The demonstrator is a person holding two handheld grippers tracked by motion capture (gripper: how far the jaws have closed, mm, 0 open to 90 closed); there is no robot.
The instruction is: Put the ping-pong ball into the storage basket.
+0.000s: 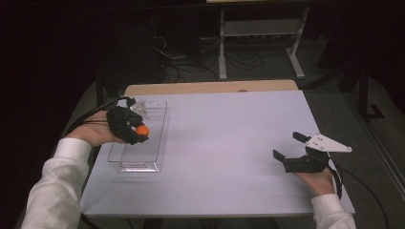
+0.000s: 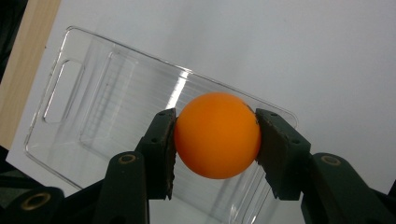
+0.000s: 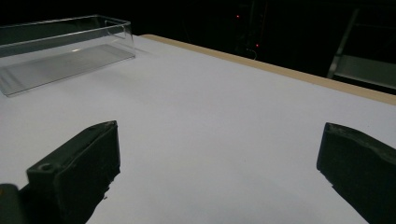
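Observation:
An orange ball [image 2: 217, 134] is pinched between the two black jaws of my left gripper [image 2: 215, 140], which is shut on it. In the high view the left gripper [image 1: 138, 132] holds the ball [image 1: 142, 130] above a clear plastic tray [image 1: 143, 160] at the left side of the white table. The tray [image 2: 70, 56] lies below the ball and looks empty. My right gripper [image 1: 289, 146] rests near the table's right front edge, jaws wide open with nothing between them. Its fingers [image 3: 84, 168] frame bare white tabletop.
The white sheet [image 1: 224, 143] covers a wooden table whose tan edge [image 1: 210, 87] shows at the back. A white metal stand [image 1: 258, 38] and cables sit on the dark floor beyond. The tray [image 3: 60, 51] appears far off in the right gripper view.

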